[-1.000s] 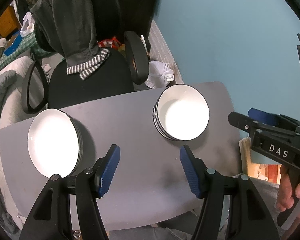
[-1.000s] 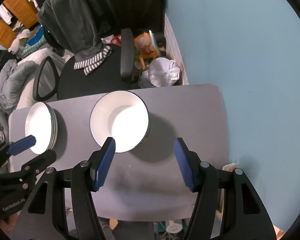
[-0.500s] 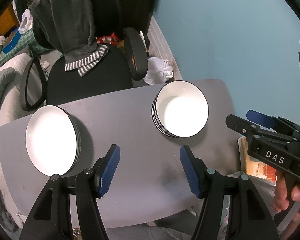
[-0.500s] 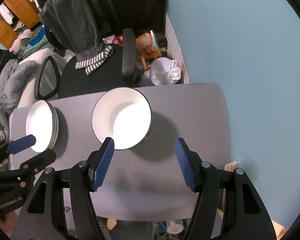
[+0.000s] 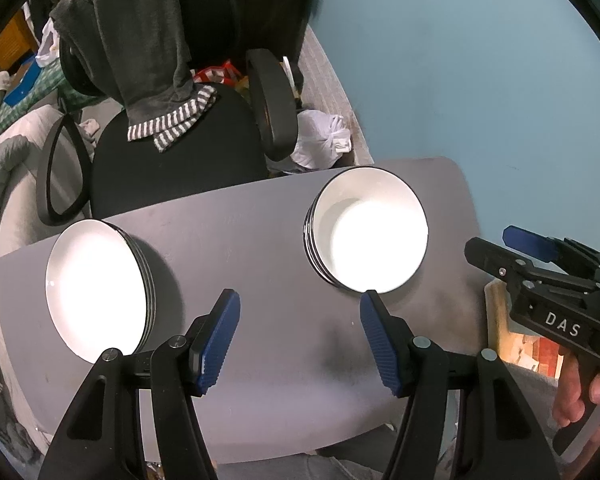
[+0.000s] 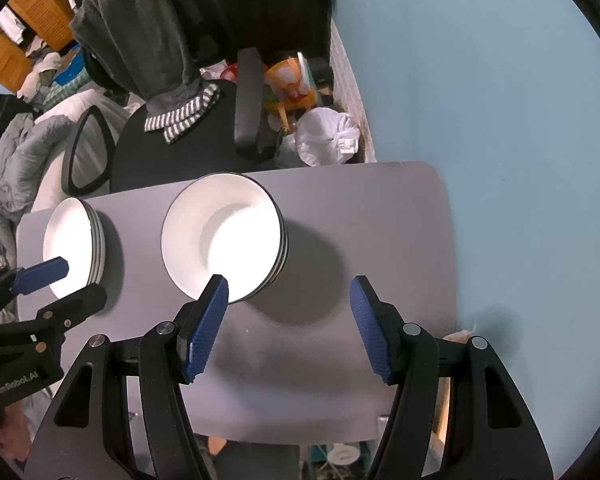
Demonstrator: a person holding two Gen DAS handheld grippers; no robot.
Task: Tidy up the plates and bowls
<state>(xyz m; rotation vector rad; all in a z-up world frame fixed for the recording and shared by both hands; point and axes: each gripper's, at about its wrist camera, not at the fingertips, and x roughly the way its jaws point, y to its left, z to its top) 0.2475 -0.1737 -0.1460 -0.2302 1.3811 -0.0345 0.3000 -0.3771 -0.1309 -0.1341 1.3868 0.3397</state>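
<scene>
A stack of white black-rimmed plates [image 5: 96, 292] sits at the left of the grey table [image 5: 260, 240]; it also shows in the right wrist view [image 6: 74, 240]. A stack of white black-rimmed bowls [image 5: 368, 236] sits to the right of it, seen too in the right wrist view [image 6: 224, 236]. My left gripper [image 5: 300, 340] is open and empty, held above the table's near middle between the stacks. My right gripper [image 6: 288, 328] is open and empty, above the table just right of the bowls; it shows in the left wrist view [image 5: 540, 264].
A black office chair [image 5: 180, 152] with a grey garment draped on it stands behind the table. A blue wall [image 5: 480, 80] runs along the right. A white bag [image 6: 328, 136] and clutter lie on the floor behind the table.
Both grippers have drifted slightly; the view of the stacks shifted a little. Both stay open and empty, and the stacks have not moved.
</scene>
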